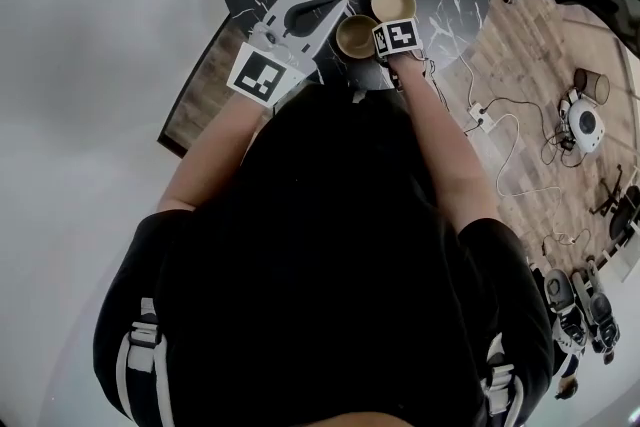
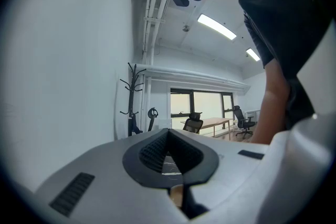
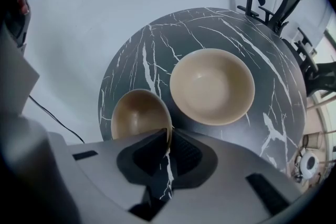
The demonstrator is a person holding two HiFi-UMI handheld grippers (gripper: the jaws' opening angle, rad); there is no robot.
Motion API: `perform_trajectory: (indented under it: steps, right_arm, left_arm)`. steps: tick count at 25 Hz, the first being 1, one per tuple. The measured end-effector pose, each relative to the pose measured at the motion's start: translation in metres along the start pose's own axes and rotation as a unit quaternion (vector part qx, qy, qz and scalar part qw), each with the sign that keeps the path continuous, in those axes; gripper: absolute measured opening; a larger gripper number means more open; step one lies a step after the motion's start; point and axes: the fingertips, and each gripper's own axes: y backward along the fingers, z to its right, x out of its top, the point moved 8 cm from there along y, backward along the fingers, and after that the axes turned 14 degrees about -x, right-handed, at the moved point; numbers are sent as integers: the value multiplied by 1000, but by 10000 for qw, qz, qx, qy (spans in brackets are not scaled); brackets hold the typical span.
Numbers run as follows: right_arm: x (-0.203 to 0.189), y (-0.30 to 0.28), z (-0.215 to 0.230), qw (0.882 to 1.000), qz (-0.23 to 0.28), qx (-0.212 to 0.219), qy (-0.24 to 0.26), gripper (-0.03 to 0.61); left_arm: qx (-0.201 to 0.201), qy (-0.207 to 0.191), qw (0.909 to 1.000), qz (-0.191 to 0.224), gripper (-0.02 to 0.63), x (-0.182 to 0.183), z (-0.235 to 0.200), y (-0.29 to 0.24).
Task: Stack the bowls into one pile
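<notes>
- The right gripper (image 3: 168, 134) points steeply down at the table. Its jaws are pinched on the near right rim of the darker tan bowl (image 3: 137, 115), one pad inside the rim and one outside.
- That bowl sits toward the near left of the round black table (image 3: 157, 44). The paler cream bowl (image 3: 212, 93) rests just beside it, farther and to the right, open side up.
- The left gripper (image 2: 168, 132) is held level, its jaws pressed together at the tips with nothing between them. In the head view its tips lie just left of the two bowls.
- Whether the two bowl rims touch cannot be told.
- In the head view the right gripper's marker cube covers its jaws and the near edge of the darker bowl, and the person's dark torso hides the table's near edge.
- The darker bowl's near rim is cut off behind the gripper body in the right gripper view.
- Both bowls are round, smooth and matte, and the paler one looks wider and shallower.
- The tabletop is glossy black with white marble veining.
- The gripper bodies are pale grey plastic with black ribbed pads.
- The left gripper view looks out at a coat stand (image 2: 131, 97) and office chairs (image 2: 193, 123).
</notes>
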Motion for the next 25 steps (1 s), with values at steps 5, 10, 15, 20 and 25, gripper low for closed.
perform_trajectory:
  steps: [5, 10, 15, 20, 25]
  right_arm:
    - [2, 5, -8, 9997, -17, 223, -83, 12]
    - [-1, 16, -10, 9993, -66, 375, 55, 11]
    - [5, 32, 2, 9990, -14, 435, 66, 11]
    - [15, 57, 18, 9986, 138, 485, 141, 11]
    - [28, 73, 34, 9981, 260, 492, 256, 11]
  left_arm:
    - [21, 35, 10000, 15, 3, 0, 0, 2]
    - [-5, 65, 9999, 81, 3, 2, 2, -3]
    - [-57, 103, 9998, 186, 3, 2, 0, -16]
    - [-122, 20, 9996, 270, 3, 10, 4, -37]
    - [-78, -14, 9993, 361, 3, 17, 6, -58]
